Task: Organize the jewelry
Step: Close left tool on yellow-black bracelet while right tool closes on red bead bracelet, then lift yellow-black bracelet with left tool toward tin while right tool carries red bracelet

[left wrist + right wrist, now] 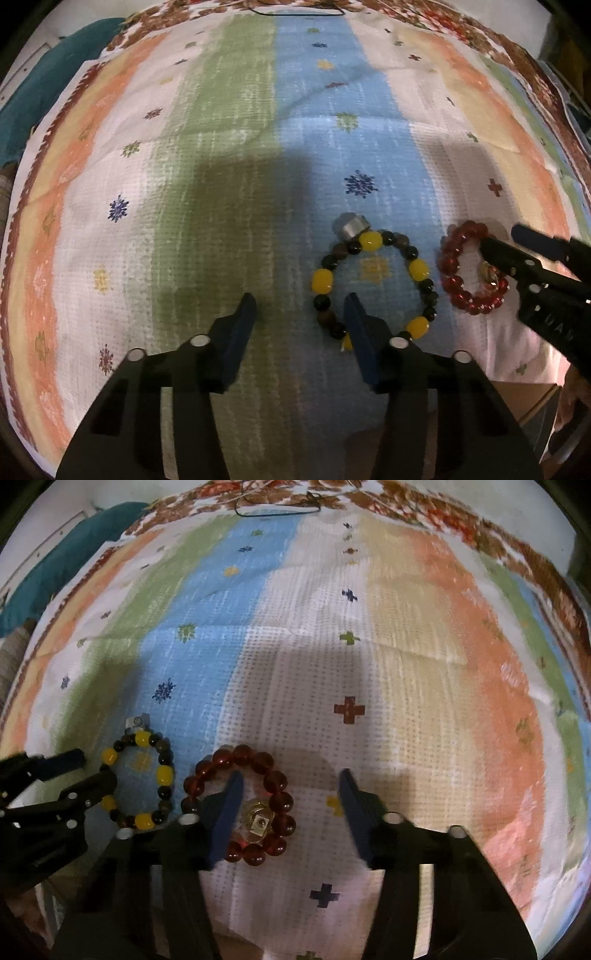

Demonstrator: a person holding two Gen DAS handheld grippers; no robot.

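Observation:
A yellow-and-dark bead bracelet [373, 284] lies flat on the striped cloth [236, 155], with a silver ring [349, 225] at its far edge. A red bead bracelet [467, 273] lies to its right, with a gold ring [255, 821] inside its loop. My left gripper [299, 306] is open and empty, its right finger over the yellow bracelet's near side. My right gripper [290, 782] is open and empty, its left finger lying over the red bracelet [243, 805]. The yellow bracelet [138, 779] and silver ring [136, 722] show at the left of the right wrist view.
The cloth [406, 664] covers the whole surface. A teal cushion [33, 92] lies at the far left beyond the cloth. A thin dark cord [295, 13] lies at the far edge.

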